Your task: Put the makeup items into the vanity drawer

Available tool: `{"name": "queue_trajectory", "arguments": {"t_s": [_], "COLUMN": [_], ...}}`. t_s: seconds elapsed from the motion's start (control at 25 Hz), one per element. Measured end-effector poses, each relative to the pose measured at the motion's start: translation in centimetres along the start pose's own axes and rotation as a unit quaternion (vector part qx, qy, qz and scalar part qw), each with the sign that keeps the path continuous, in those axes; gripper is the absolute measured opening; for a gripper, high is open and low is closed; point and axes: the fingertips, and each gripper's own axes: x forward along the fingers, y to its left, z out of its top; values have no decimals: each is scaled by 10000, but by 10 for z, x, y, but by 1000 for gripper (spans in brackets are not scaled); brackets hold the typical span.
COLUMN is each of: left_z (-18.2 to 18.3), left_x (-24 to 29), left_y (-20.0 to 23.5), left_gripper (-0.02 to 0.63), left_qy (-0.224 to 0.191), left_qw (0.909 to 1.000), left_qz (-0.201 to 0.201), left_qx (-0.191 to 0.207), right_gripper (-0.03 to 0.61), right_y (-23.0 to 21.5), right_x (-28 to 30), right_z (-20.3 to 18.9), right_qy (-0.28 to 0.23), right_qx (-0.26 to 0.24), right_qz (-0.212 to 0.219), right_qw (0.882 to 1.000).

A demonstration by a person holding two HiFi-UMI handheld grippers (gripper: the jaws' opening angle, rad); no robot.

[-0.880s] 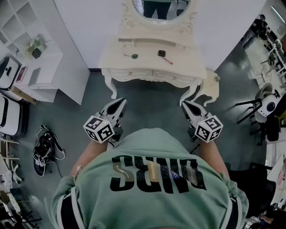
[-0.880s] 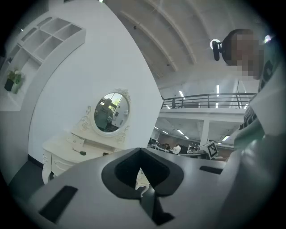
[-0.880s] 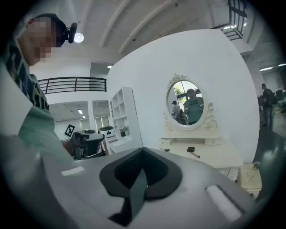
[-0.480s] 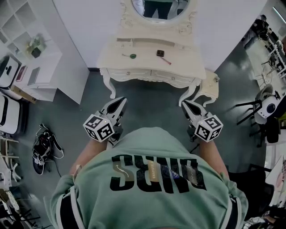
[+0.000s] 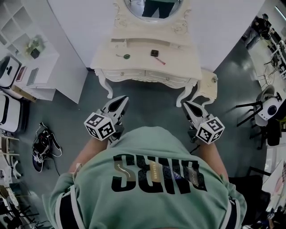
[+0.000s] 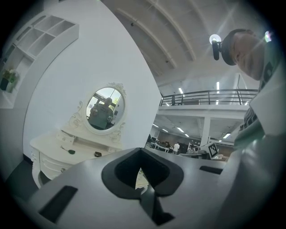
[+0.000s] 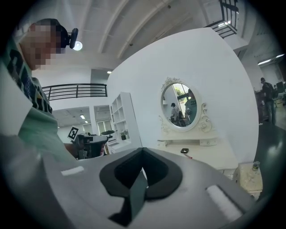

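Note:
The cream vanity with its oval mirror stands against the far wall, both front drawers closed. On its top lie a small green round item, a dark compact and a thin pink pencil. My left gripper and right gripper are held in front of my chest, a step short of the vanity. Both are shut and hold nothing. The vanity shows in the left gripper view, and the compact in the right gripper view.
A small cream stool stands at the vanity's right leg. A white shelf unit runs along the left wall, with shoes on the grey floor below it. Chairs and desks crowd the right edge.
The vanity has slid a little left in the head view as I shift. Both grippers stay shut and in nearly the same place.

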Motion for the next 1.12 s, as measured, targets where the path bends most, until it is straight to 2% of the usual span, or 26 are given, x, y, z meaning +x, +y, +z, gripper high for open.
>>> {"name": "queue_trajectory", "arguments": {"t_s": [0.2, 0.36, 0.48, 0.64, 0.76, 0.92, 1.12], "left_z": [-4, 1, 7, 19, 42, 84, 116], "left_x": [31, 42, 57, 85, 108, 132, 160], "left_y": [-8, 16, 49, 102, 151, 212, 270], "left_gripper": [-2, -2, -2, -2, -2, -2, -2], "left_qy": [117, 191, 186, 255, 307, 429, 519], "left_qw": [9999, 9998, 9998, 9989, 9976, 9956, 9942], "left_qz": [-43, -4, -60, -355, -587, -838, -941], "left_qx": [4, 16, -72, -145, -181, 8, 8], "right_gripper": [9, 9, 9, 9, 9, 9, 9], "right_y": [-33, -48, -58, -73, -79, -86, -103], "right_x": [-6, 14, 45, 99, 151, 220, 283], "right_z": [-7, -8, -5, 5, 21, 49, 68], "right_qy": [83, 78, 74, 80, 57, -20, 33], "right_qx": [94, 205, 217, 196, 176, 60, 160], "right_qz": [-27, -43, -85, -275, -400, -465, -587], "right_qw": [9999, 9998, 9997, 9994, 9990, 9989, 9981]}}
